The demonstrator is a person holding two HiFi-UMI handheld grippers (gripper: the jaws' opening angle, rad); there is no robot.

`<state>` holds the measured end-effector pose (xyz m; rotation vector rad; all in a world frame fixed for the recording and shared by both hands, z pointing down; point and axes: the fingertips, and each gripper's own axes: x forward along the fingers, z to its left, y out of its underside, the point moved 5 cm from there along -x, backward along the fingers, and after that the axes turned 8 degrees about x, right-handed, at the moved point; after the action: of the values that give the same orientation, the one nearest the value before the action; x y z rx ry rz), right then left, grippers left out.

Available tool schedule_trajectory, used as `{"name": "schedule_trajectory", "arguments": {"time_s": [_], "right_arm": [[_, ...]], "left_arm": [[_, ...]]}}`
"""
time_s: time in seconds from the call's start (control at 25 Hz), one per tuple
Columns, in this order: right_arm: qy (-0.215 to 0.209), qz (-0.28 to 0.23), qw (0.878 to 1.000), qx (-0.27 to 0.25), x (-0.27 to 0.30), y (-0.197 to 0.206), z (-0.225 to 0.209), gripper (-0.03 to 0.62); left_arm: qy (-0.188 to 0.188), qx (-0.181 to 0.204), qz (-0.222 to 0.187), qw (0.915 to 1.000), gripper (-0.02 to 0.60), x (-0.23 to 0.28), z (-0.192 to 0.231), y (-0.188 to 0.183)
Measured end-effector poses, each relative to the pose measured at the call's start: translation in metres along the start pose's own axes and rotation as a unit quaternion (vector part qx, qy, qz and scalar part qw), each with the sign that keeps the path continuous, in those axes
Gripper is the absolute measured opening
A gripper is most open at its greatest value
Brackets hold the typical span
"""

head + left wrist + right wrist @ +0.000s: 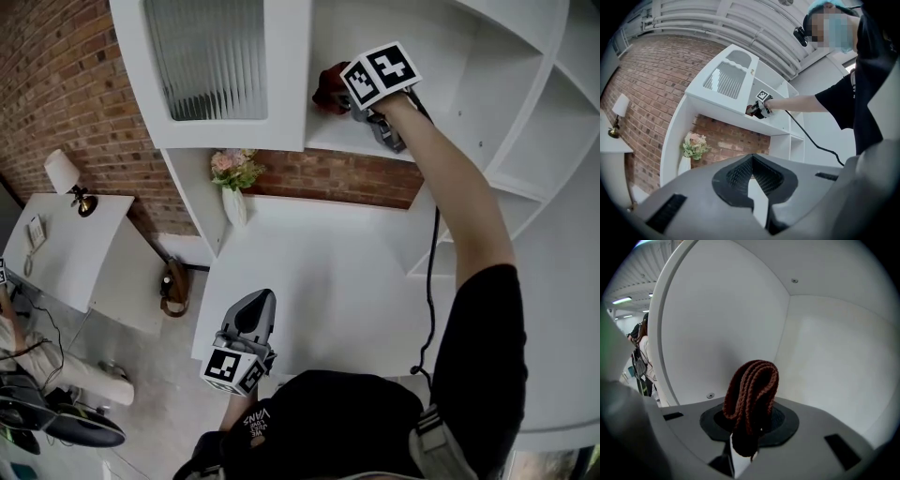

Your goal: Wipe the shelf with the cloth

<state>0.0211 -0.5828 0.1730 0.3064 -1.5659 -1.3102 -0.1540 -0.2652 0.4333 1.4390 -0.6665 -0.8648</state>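
A dark red knitted cloth (330, 89) is folded and bunched in my right gripper (345, 101), which is shut on it. The gripper is raised into the upper white shelf (352, 142) compartment, with the cloth close to the left wall. In the right gripper view the cloth (752, 390) stands up between the jaws of the right gripper (749, 430), in front of the compartment's white walls. My left gripper (255, 307) hangs low over the white counter (328, 272), shut and holding nothing. Its camera shows the left gripper (752, 180) pointing up toward the shelf (740, 112) and the distant cloth (750, 109).
A ribbed-glass cabinet door (208, 56) is left of the compartment. A white vase of flowers (233, 183) stands on the counter by the brick wall (337, 178). A black cable (433, 281) hangs from my right arm. A lamp (64, 173) sits on a side table at the left.
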Motion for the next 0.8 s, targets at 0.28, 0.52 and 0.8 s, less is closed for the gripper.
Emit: {"name": "schedule_trajectory", "arguments": {"time_s": [0.28, 0.52, 0.8], "right_arm": [[-0.017, 0.025, 0.999, -0.023, 0.02, 0.007, 0.025, 0.095], [0.024, 0.046, 0.997, -0.064, 0.013, 0.019, 0.006, 0.095], [0.089, 0.08, 0.991, -0.063, -0.022, 0.052, -0.049, 0.095]], "left_arm": [[-0.01, -0.008, -0.003, 0.9999, 0.006, -0.008, 0.002, 0.001], [-0.001, -0.01, -0.003, 0.9999, 0.006, -0.001, -0.002, 0.003], [0.03, -0.014, 0.002, 0.9995, 0.006, 0.014, -0.013, 0.007]]}}
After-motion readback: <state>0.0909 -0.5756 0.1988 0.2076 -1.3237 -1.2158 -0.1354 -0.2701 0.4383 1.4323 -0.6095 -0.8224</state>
